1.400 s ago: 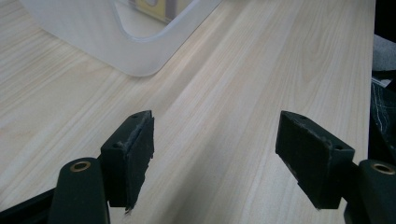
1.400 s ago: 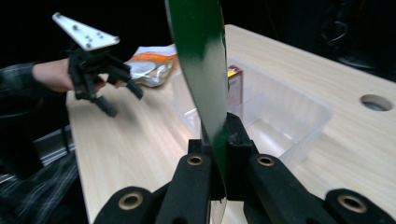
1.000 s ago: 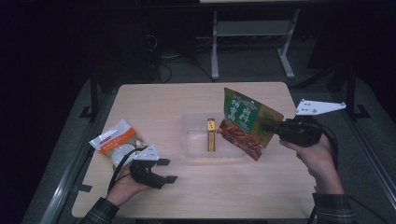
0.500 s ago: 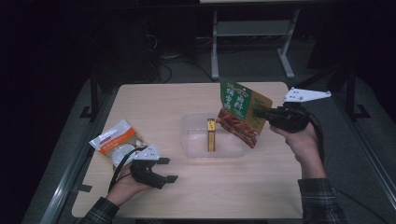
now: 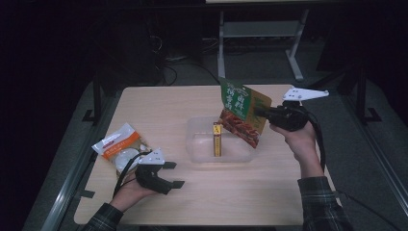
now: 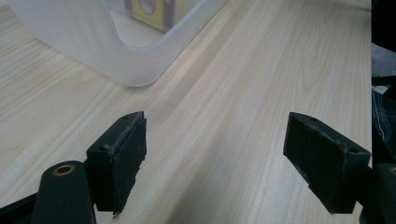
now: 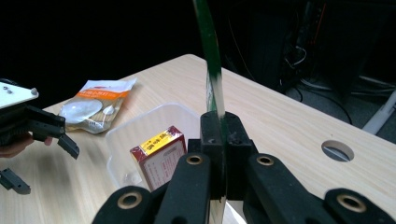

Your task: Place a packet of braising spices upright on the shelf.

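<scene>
My right gripper (image 5: 258,111) is shut on the edge of a green and red snack pouch (image 5: 240,113), which hangs tilted over the right end of a clear plastic bin (image 5: 195,144). In the right gripper view the pouch (image 7: 211,70) stands edge-on between the shut jaws (image 7: 219,135). A yellow and red box (image 5: 217,139) stands upright in the bin. My left gripper (image 5: 177,174) rests low at the table's front left. Its jaws (image 6: 215,158) have just been opening and hold nothing. A white and orange packet (image 5: 118,147) lies beside it.
The wooden table (image 5: 159,106) has a round cable hole (image 7: 337,150) near its right side. A metal desk frame (image 5: 260,29) stands on the dark floor beyond the far edge. The bin's corner (image 6: 93,42) lies just ahead of the left jaws.
The right hand has carried the pouch leftward and a little farther away, over the bin. The left hand has stayed where it was.
</scene>
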